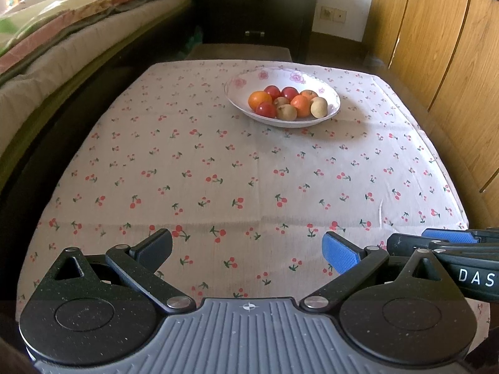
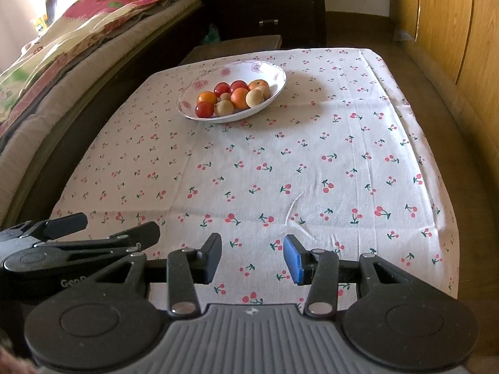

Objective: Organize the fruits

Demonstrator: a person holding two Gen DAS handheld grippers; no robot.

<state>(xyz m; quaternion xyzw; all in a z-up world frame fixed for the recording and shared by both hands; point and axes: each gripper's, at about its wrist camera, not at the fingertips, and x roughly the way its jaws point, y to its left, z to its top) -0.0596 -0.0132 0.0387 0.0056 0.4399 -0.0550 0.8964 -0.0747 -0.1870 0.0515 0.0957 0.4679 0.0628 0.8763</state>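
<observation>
A white flowered bowl (image 1: 330, 109) stands at the far side of the table and shows in the right wrist view too (image 2: 274, 71). It holds several fruits: oranges (image 1: 259, 99), red ones (image 1: 266, 109) and tan ones (image 1: 318, 107). My left gripper (image 1: 248, 251) is open and empty above the near table edge. My right gripper (image 2: 252, 257) is open and empty, also near the front edge. Each gripper shows at the side of the other's view: the right one (image 1: 436, 241) and the left one (image 2: 103, 226).
The table wears a cherry-print cloth (image 1: 218, 171). A bed with a floral quilt (image 1: 62, 15) runs along the left. A dark drawer unit (image 1: 255, 12) stands behind the table. Wooden wardrobe doors (image 1: 436, 46) line the right.
</observation>
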